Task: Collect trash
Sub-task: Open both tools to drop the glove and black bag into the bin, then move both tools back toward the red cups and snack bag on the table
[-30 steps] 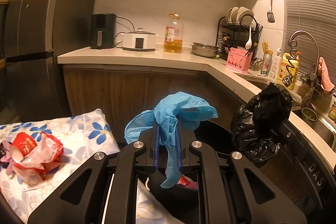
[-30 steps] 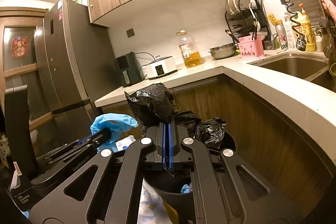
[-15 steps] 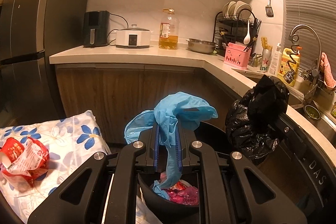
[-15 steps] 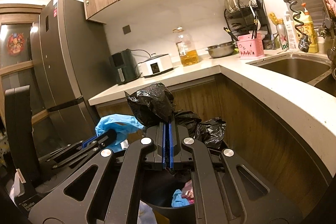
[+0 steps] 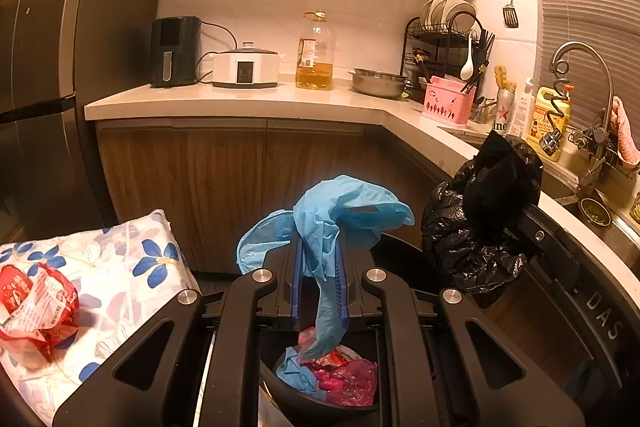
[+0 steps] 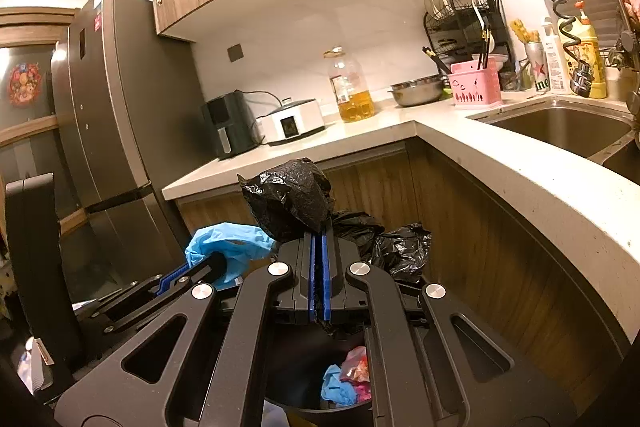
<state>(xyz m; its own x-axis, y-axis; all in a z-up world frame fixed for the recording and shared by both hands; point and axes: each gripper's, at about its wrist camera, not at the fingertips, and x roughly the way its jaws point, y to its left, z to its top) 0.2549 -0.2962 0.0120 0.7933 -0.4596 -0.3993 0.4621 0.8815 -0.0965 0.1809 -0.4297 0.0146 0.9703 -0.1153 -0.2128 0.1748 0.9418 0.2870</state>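
My left gripper (image 5: pixel 319 247) is shut on a crumpled blue plastic glove (image 5: pixel 340 215), whose tail hangs down over a black trash bin (image 5: pixel 320 401). The bin holds blue and pink trash (image 5: pixel 340 375). My right gripper (image 6: pixel 319 239) is shut on the black bin liner bag (image 6: pixel 288 199), held up at the bin's right side; the bag also shows in the left wrist view (image 5: pixel 480 219). The glove shows in the right wrist view (image 6: pixel 224 247) at the left. A red crumpled wrapper (image 5: pixel 36 311) lies on a floral cloth (image 5: pixel 132 267) at the left.
A wood-fronted L-shaped counter (image 5: pixel 240 99) stands ahead with an air fryer (image 5: pixel 174 51), cooker (image 5: pixel 245 67), oil bottle (image 5: pixel 316 55) and dish rack (image 5: pixel 444 39). The sink (image 6: pixel 560 127) is at the right, a dark fridge (image 6: pixel 116 131) at the left.
Both grippers have moved forward and tilted down a little, so the bin and its trash show more fully below. Both grips are unchanged.
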